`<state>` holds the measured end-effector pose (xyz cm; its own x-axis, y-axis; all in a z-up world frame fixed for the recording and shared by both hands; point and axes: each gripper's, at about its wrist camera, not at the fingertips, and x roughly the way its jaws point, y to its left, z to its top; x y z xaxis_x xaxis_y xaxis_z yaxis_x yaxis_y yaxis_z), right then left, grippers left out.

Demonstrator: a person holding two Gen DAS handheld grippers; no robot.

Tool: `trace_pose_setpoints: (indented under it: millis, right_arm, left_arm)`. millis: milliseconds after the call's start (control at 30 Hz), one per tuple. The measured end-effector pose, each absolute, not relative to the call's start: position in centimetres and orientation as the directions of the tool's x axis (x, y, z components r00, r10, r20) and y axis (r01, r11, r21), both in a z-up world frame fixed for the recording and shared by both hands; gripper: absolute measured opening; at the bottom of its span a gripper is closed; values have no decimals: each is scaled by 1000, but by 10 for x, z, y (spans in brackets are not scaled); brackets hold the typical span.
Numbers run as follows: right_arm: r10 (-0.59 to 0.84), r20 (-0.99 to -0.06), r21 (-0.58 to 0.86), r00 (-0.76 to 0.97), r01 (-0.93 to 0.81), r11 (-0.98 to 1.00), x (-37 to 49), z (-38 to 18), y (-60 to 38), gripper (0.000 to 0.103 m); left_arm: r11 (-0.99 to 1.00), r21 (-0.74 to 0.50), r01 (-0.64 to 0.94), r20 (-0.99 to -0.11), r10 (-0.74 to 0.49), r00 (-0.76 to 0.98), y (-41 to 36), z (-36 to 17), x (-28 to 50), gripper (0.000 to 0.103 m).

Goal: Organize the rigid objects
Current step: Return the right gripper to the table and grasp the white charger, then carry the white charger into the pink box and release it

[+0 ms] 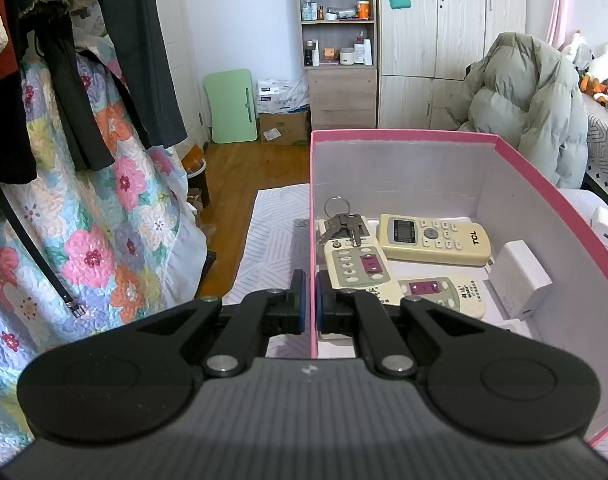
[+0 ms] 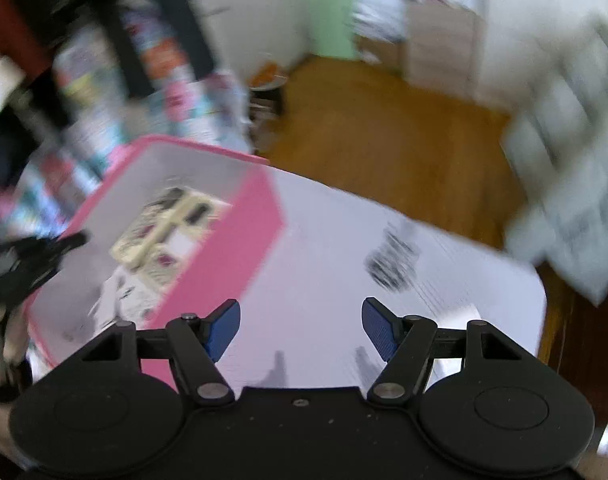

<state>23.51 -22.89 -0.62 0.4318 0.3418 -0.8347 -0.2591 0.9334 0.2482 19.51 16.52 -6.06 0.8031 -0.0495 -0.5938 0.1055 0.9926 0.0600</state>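
A pink box with a white inside stands on a white patterned table top. In it lie a cream TCL remote, two remotes with maroon buttons, a bunch of keys and a white adapter. My left gripper is shut on the box's near left wall, one finger inside and one outside. In the blurred right wrist view, my right gripper hangs open over the bare table, right of the pink box, with nothing between its fingers. A dark blurred object lies ahead of it.
A white charger lies outside the box to its right. A green puffer jacket is heaped behind it. A floral quilt and dark clothes hang at the left. A wooden floor drops away past the table's far edge.
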Motion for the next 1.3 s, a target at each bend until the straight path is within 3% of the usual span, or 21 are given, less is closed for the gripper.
trace_pose_setpoints:
  millis: [233,433,500,700,1000,1133,1300]
  right_arm:
    - [271,-860,299,432,-5,954,237,-64,-282,72]
    - [347,-829,463,438,192,865,249,-104,-314,71]
    - [325,-836,452,442,219,865,252,-110,-317,71]
    - [255,-867,375,427,224,899,269,-119,-311,75]
    - [187,-874,237,449,58,970,295,-126,-277,75]
    - [117,-856,149,503,24,988,287,-126,-267,62]
    - [136,-841,121,523,-63,991,277,-125,-261,62]
  left_arm:
    - [992,65,112,-594,-52,803,166,-61,195,5]
    - [991,66,119,-592,-57,804,166,-62,195,5]
    - [990,65,121,-591,-60,804,166,-62,195,5]
    - [991,54,123,-588,-68,806,166,-62,195,5]
    - [991,50,127,-590,-73,804,166,-61,194,5]
    - [990,54,128,-585,-72,808,165,-61,193,6]
    - [990,55,129,-585,-73,808,165,-61,193,6]
